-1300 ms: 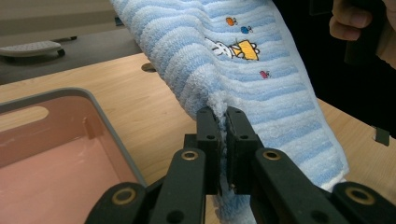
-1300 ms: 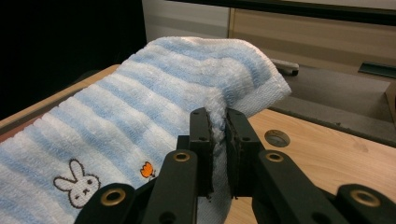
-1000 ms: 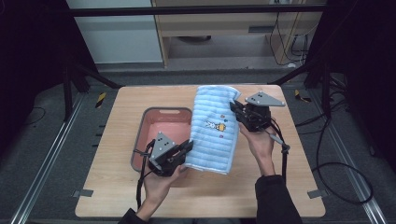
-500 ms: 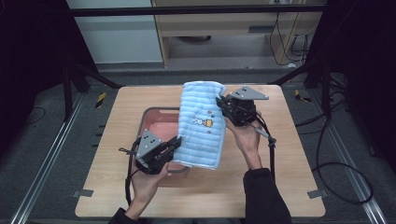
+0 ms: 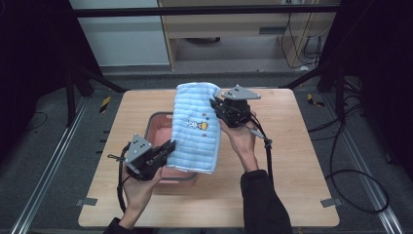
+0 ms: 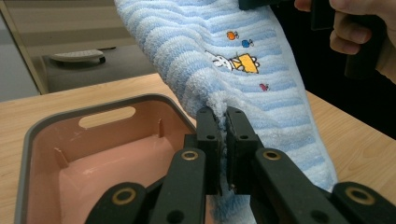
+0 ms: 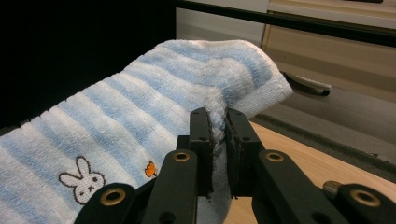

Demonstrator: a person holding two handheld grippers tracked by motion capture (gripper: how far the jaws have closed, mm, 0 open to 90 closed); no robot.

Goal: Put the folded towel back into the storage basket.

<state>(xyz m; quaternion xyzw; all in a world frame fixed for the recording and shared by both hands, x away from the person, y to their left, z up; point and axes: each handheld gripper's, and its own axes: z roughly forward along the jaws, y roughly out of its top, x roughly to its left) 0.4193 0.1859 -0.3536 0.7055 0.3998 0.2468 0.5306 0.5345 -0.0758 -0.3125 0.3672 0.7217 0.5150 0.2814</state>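
**Towel held between both grippers over the pink bin**

We are seeing the blue striped towel [image 5: 197, 127] hanging stretched in the air between the two grippers, above the pink bin [image 5: 160, 122] on the wooden table [image 5: 292, 161]; its lower end is drooping over the bin's near right part; the left gripper [image 5: 168, 146] is pinching the towel's lower left edge, jaws closed on a fold of cloth, clear in the left gripper view [image 6: 223, 140]; the right gripper [image 5: 214, 104] is pinching the far upper edge the same way, cloth bunched between its jaws in the right gripper view [image 7: 217, 140].

Risks, as we are judging them: both holds are thin edge pinches, so a tug apart could be pulling terry cloth out of one pair of jaws; if the towel is going into the bin, the slack lower end could be catching on the rim or draping outside; a snag could also be shoving the light bin.

Against the earlier frames: we are seeing the towel and both hands shifted leftward, from beside the bin to over it; both grips are looking unchanged.
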